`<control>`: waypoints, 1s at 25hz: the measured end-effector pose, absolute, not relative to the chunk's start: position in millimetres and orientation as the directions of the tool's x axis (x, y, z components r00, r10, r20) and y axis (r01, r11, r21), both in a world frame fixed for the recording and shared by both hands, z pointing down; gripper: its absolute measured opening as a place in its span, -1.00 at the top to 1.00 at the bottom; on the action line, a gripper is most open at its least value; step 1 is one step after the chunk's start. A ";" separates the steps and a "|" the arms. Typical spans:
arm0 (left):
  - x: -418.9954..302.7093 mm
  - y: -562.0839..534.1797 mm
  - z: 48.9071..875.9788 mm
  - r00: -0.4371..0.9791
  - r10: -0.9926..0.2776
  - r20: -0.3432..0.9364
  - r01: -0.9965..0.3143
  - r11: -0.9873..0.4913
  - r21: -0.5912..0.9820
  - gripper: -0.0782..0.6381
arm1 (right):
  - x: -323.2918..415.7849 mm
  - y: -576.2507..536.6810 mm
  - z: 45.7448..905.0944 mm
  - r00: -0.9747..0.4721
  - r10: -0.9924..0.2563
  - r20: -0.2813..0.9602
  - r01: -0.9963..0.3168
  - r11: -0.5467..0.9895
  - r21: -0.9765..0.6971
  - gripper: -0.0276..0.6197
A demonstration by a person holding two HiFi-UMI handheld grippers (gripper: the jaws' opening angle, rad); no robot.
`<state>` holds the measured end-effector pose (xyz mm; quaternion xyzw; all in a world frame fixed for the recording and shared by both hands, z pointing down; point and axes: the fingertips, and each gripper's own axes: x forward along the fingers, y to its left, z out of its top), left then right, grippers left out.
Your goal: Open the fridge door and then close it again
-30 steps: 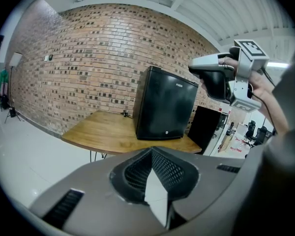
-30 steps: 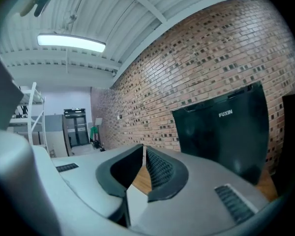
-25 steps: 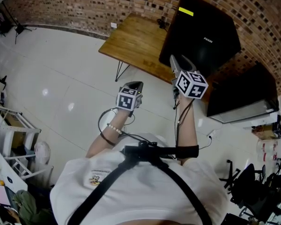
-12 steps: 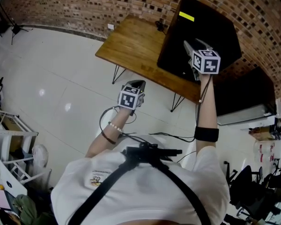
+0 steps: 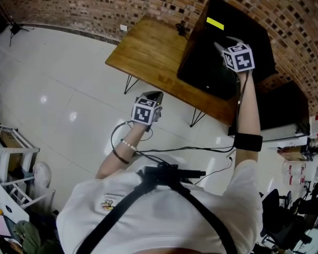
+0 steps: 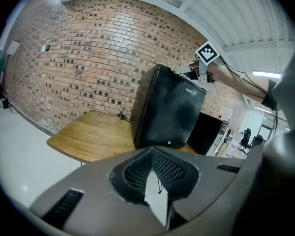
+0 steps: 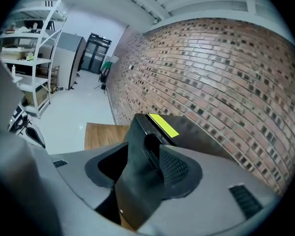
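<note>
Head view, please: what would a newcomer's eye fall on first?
A black fridge stands on a wooden table against the brick wall. The right tongs reach its top front corner; their jaws have just been opening, with its edge between them. The left tongs, shut, hang lower over the floor.

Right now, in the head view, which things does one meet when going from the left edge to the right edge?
White shelf rack → left gripper → black fridge → second black cabinet.
</note>
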<state>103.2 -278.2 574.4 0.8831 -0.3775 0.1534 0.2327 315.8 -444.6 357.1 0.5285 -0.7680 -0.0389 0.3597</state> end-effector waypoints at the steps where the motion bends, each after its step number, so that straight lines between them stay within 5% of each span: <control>1: 103.7 -279.5 575.0 0.671 -0.592 0.447 -0.736 -0.607 0.300 0.78 | 315.8 -447.4 359.3 -0.176 -0.828 0.532 -0.767 0.454 0.453 0.19; 25: 75.7 -278.7 597.6 0.666 -0.582 0.466 -0.743 -0.568 0.353 0.78 | 299.3 -467.6 374.7 -0.201 -0.691 0.694 -0.601 0.647 0.470 0.66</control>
